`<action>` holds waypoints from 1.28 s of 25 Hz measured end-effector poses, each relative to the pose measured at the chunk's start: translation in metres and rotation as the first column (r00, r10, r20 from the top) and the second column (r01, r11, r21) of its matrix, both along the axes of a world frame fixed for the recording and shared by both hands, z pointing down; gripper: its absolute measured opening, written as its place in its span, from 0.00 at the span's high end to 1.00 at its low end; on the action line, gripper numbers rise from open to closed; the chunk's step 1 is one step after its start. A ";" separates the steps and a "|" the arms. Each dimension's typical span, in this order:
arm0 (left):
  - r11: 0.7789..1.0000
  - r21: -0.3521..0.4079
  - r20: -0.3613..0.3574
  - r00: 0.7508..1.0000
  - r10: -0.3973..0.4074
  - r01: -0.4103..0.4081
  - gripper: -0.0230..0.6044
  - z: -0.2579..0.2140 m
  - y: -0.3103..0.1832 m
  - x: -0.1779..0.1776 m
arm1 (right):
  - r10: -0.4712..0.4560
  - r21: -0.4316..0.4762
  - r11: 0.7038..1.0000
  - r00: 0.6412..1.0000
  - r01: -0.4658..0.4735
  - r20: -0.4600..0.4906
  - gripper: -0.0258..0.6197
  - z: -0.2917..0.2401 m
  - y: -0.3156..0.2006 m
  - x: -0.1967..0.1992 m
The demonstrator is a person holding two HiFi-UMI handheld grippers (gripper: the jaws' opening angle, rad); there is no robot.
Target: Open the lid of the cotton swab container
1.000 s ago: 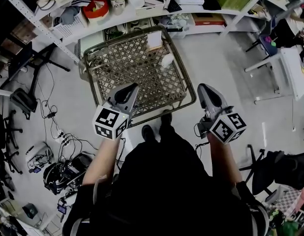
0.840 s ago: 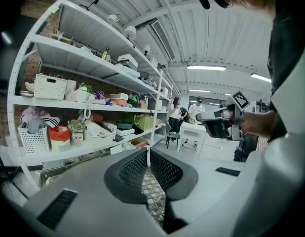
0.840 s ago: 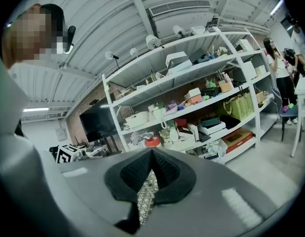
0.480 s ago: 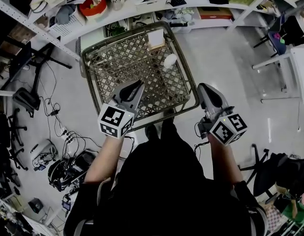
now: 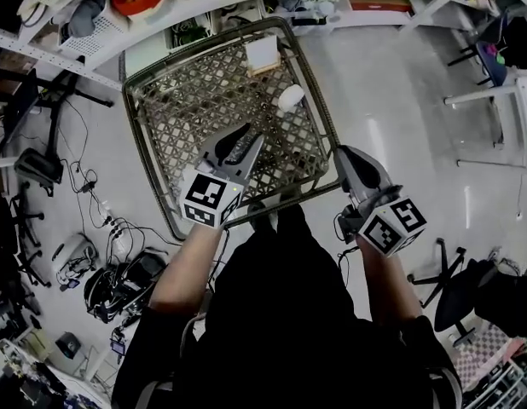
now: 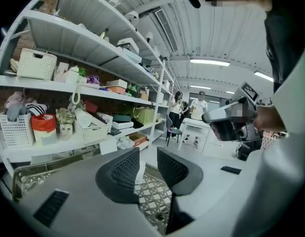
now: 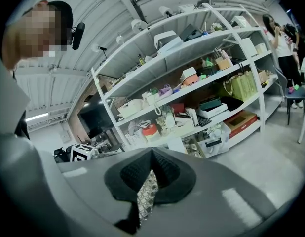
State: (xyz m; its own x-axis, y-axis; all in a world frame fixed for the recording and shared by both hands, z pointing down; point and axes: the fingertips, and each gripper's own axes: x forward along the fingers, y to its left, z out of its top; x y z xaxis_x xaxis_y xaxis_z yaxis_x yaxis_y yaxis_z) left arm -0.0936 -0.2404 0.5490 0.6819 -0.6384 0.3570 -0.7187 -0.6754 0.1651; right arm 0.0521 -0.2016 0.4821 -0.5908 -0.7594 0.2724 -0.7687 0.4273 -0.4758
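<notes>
A small white round container (image 5: 291, 98) stands on a brown lattice-topped table (image 5: 142, 147), towards its far right side. A white box (image 5: 263, 54) sits beyond it at the far edge. My left gripper (image 5: 249, 136) hangs over the near middle of the lattice, short of the container and to its left. Its jaws have just been opening and now stand apart with nothing between them; the lattice shows in the gap of the left gripper (image 6: 148, 156). My right gripper (image 5: 343, 153) is shut and empty at the table's near right corner, its pads (image 7: 162, 169) meeting.
White shelving (image 5: 161, 20) packed with baskets and boxes runs along the far side of the table. Cables and gear (image 5: 110, 271) litter the floor at the left. A chair base (image 5: 455, 284) stands at the right. Two people (image 6: 199, 107) stand far off by a white desk.
Both grippers have moved forward and down towards the table. The left one now hangs over the lattice top and its jaws have parted. The right one stays shut.
</notes>
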 end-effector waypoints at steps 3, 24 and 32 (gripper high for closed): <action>1.000 0.002 0.003 1.000 0.007 -0.007 0.76 0.016 -0.015 0.011 | -0.006 -0.006 1.000 1.000 0.006 0.003 0.95 0.007 -0.009 0.001; 0.996 -0.063 0.105 0.992 0.068 -0.061 0.54 0.158 -0.082 0.077 | -0.062 -0.073 0.996 0.997 0.058 -0.052 0.95 0.069 -0.053 0.029; 0.994 -0.072 0.135 0.987 0.086 -0.077 0.53 0.201 -0.101 0.093 | -0.094 -0.083 0.992 0.995 0.090 -0.041 0.95 0.083 -0.067 0.027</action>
